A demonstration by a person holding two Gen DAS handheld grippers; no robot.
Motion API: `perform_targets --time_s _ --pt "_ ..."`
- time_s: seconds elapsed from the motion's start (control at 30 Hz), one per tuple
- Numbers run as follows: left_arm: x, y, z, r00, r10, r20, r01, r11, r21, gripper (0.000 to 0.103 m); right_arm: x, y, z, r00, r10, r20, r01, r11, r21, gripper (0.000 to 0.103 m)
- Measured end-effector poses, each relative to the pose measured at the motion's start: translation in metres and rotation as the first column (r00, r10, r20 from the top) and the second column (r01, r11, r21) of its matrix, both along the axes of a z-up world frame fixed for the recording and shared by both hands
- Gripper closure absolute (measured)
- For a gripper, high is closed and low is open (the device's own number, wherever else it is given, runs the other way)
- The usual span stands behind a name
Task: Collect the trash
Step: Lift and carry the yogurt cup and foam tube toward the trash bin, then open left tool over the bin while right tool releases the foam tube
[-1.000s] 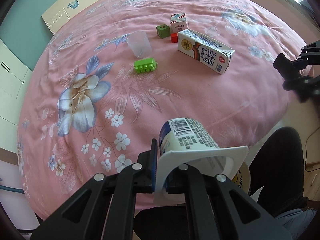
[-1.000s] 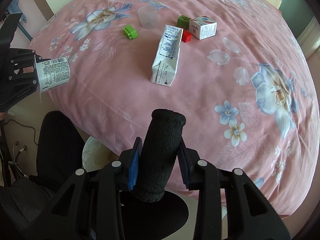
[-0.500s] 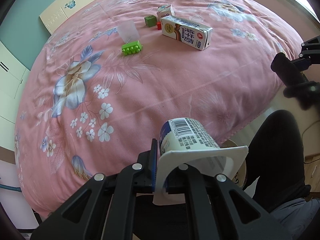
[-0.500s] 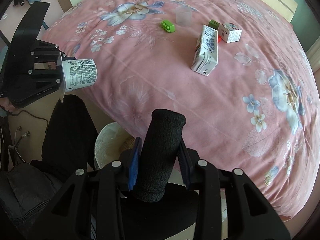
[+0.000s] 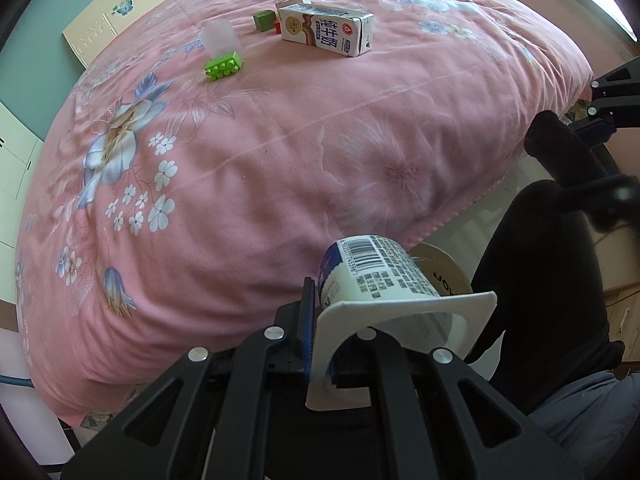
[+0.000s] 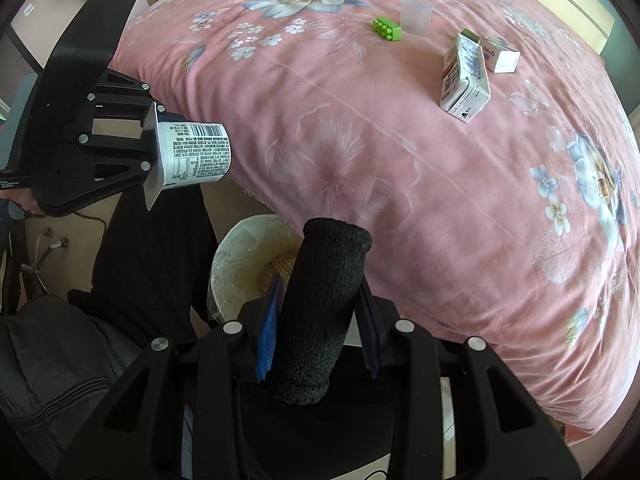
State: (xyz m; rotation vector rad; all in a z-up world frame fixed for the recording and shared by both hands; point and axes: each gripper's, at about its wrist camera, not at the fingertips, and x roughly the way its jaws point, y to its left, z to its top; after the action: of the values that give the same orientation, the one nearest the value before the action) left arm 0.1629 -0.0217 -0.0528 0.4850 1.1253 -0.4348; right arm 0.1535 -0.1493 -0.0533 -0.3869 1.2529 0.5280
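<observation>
My left gripper is shut on the rim of a white yogurt cup with a barcode. The cup lies on its side past the bed's edge, just over a white bin. In the right wrist view the same cup hangs left of the bin. My right gripper is shut on a black fabric roll, held directly above the bin's rim. A milk carton, a small white box and a clear plastic cup lie far back on the bed.
The pink flowered bedspread fills most of both views. A green toy brick, a green cube and a red block sit near the carton. A person's black-trousered leg stands beside the bin.
Both grippers have drawn back off the bed toward its edge and sunk a little, each keeping its load. The bin has come into view under them. The bed items look farther away.
</observation>
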Motion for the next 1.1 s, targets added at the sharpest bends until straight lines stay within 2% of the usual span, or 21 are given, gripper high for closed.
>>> perform_targets --time_s 0.33,0.7,1.1 --pt "-0.024 -0.012 -0.019 0.998 -0.044 -0.033 0.044 0.999 -0.002 0.095 -0.02 0.008 -0.03 0.999 0.012 -0.05 -0.011 1.0 0.019 0.067" --pt "-0.043 -0.021 -0.053 0.992 -0.069 -0.102 0.069 0.998 -0.003 0.095 -0.032 0.024 -0.073 0.992 0.036 -0.121 -0.035 0.999 0.011 0.067" --pt "-0.042 -0.016 -0.098 0.982 -0.028 -0.189 0.03 1.0 0.006 0.095 -0.023 0.044 -0.128 0.977 0.036 -0.21 -0.03 0.999 0.03 0.067"
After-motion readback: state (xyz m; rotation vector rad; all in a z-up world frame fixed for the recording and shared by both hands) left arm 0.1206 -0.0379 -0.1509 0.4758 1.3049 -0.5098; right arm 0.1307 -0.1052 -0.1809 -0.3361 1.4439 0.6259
